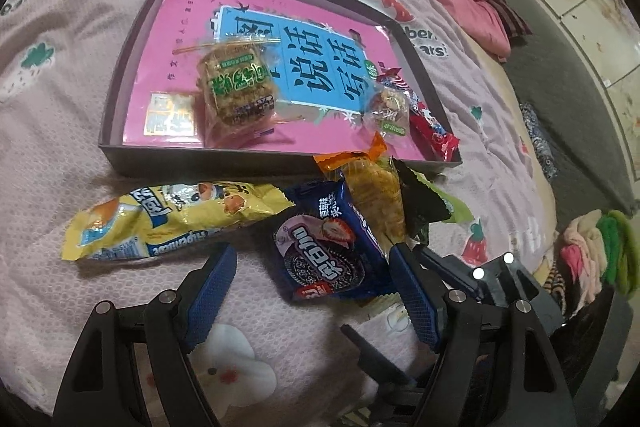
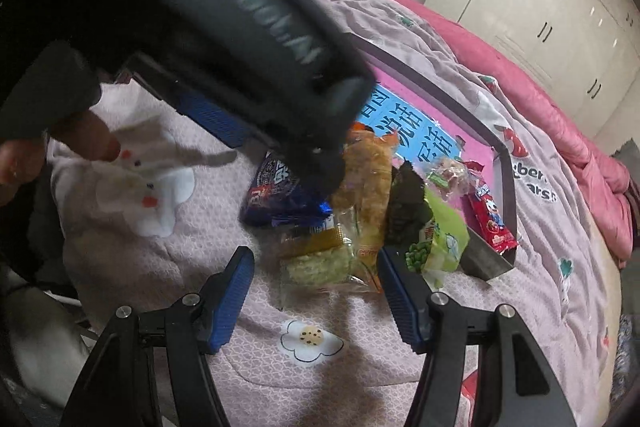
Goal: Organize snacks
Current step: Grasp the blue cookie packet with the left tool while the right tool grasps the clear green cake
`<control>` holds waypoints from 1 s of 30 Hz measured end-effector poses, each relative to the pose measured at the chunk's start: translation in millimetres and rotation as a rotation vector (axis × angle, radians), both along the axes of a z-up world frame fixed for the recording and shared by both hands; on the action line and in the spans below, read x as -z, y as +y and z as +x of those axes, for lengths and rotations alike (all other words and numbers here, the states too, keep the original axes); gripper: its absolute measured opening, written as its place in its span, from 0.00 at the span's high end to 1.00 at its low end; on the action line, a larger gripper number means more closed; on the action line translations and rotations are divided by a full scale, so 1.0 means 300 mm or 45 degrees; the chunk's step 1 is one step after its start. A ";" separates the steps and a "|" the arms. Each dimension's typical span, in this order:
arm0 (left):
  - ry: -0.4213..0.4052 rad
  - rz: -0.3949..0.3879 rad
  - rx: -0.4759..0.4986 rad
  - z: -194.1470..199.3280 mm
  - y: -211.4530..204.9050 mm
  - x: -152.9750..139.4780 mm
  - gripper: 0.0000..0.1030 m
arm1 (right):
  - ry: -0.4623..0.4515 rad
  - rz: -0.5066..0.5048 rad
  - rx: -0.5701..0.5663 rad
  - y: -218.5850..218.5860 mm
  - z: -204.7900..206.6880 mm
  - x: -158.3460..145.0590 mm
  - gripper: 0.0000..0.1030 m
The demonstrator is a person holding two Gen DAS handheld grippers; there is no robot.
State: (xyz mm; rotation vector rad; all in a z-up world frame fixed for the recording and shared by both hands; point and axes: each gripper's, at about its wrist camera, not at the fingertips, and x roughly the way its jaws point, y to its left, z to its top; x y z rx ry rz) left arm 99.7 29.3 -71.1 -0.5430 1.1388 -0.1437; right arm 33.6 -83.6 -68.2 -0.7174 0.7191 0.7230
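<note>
A shallow dark tray (image 1: 120, 75) lined with a pink-and-blue printed sheet (image 1: 312, 67) rests on a pink quilted bedspread (image 1: 60, 155), already holding three snacks: a clear-wrapped crispy rice cake (image 1: 236, 87) near the middle, a small round wrapped sweet (image 1: 390, 113) toward the right wall, and a red stick packet (image 1: 434, 135) lying along that wall into the near right corner. Outside the tray's near edge, a yellow cake packet (image 1: 168, 221) lies with its long axis parallel to that edge, well clear on open bedspread. To its right a blue strawberry sandwich-cookie packet (image 1: 332, 247) lies tilted, long axis running diagonally, overlapped by an orange-sealed cracker packet (image 1: 376, 195) that points toward the tray rim and touches it. A green pea-snack packet (image 2: 434, 247) sits by the tray's corner. The left gripper (image 1: 312, 267) hovers with fingers spread wide, the cookie packet between them but not pinched. The right gripper (image 2: 316, 267) is likewise parted, empty, above a clear green-filled packet (image 2: 320, 263).
</note>
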 end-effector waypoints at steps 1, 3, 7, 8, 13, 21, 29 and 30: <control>0.003 -0.006 0.000 0.002 0.000 0.003 0.23 | -0.007 -0.016 -0.008 0.006 -0.006 0.009 0.40; 0.007 -0.020 -0.002 0.010 0.000 0.010 0.23 | -0.033 -0.053 -0.024 0.018 -0.016 0.024 0.41; 0.032 -0.073 -0.019 0.022 0.008 0.030 0.23 | -0.069 -0.082 -0.026 0.026 -0.021 0.041 0.45; 0.040 -0.088 -0.026 0.025 0.011 0.034 0.23 | -0.073 -0.090 -0.025 0.027 -0.019 0.045 0.47; 0.058 -0.116 -0.046 0.036 0.014 0.044 0.23 | -0.091 -0.102 -0.028 0.035 -0.020 0.052 0.53; 0.092 -0.145 -0.076 0.064 0.005 0.065 0.23 | -0.047 -0.049 -0.021 0.019 -0.010 0.032 0.57; 0.112 -0.213 -0.132 0.070 0.026 0.090 0.25 | -0.010 -0.007 -0.019 -0.007 -0.006 0.011 0.59; 0.115 -0.213 -0.135 0.068 0.029 0.093 0.27 | -0.003 0.000 -0.018 -0.009 -0.004 0.008 0.59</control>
